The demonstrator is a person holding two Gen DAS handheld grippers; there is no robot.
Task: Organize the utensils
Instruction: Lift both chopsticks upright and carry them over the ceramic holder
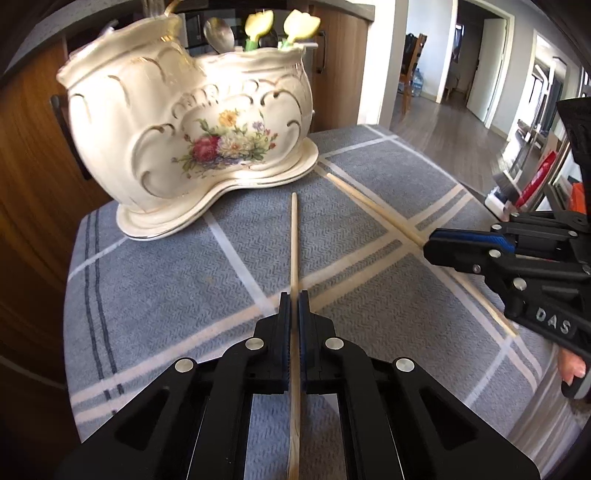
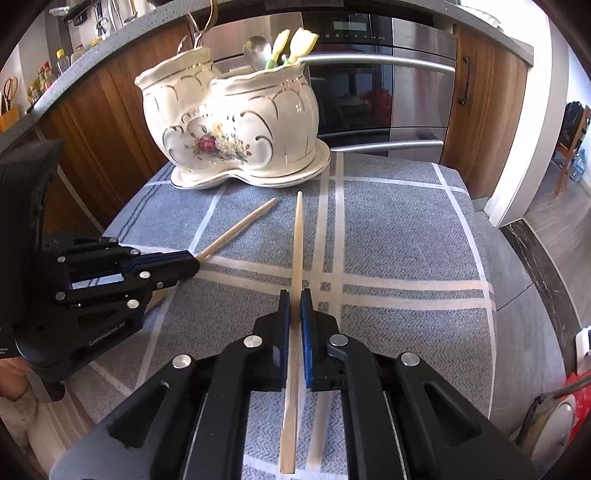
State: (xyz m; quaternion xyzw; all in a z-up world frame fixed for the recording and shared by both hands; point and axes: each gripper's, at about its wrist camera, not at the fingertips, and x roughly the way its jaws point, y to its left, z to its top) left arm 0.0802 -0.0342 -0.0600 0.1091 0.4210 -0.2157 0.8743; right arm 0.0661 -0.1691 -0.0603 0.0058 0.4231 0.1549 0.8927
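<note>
A cream porcelain utensil holder [image 1: 184,133] with painted flowers stands at the far side of the grey checked cloth; it also shows in the right wrist view [image 2: 236,125]. A metal spoon [image 1: 218,35] and yellow-handled utensils [image 1: 295,24] stick out of it. My left gripper [image 1: 294,295] is shut on a wooden chopstick [image 1: 294,240] that points toward the holder. My right gripper [image 2: 295,295] is shut on a second chopstick [image 2: 298,240], also pointing at the holder. Each gripper shows in the other's view: the right gripper [image 1: 428,245] and the left gripper [image 2: 195,262].
The grey cloth [image 2: 406,229] covers a small table. Wooden cabinets [image 1: 29,155] stand behind on the left, a steel oven [image 2: 388,81] behind the holder. A hallway with floor [image 1: 443,140] opens to the right.
</note>
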